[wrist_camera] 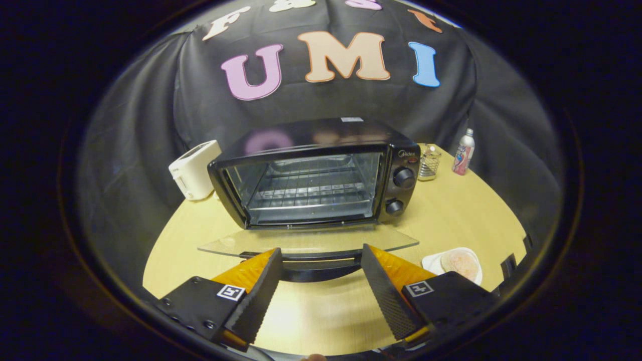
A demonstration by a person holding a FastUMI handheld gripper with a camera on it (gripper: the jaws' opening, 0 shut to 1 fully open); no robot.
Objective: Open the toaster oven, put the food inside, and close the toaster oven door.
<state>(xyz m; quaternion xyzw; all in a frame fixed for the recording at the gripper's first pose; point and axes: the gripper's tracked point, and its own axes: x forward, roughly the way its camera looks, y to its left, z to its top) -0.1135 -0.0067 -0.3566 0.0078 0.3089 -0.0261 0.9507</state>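
A black toaster oven point(321, 170) stands on the round wooden table point(451, 215), its glass door point(306, 243) folded down flat toward me. The wire rack point(306, 193) inside is bare. The door's dark handle point(316, 263) lies just ahead of and between my fingertips. My gripper point(319, 255) is open, a wide gap between the fingers, with nothing pressed between them. A white plate point(454, 264) with a round pinkish piece of food point(460, 263) sits on the table beside the right finger.
A white toaster point(193, 170) stands left of the oven. Right of the oven are a clear glass container point(429, 163) and a small bottle point(464, 152). The oven's two knobs point(403, 178) face me on its right side. Black cloth hangs behind the table.
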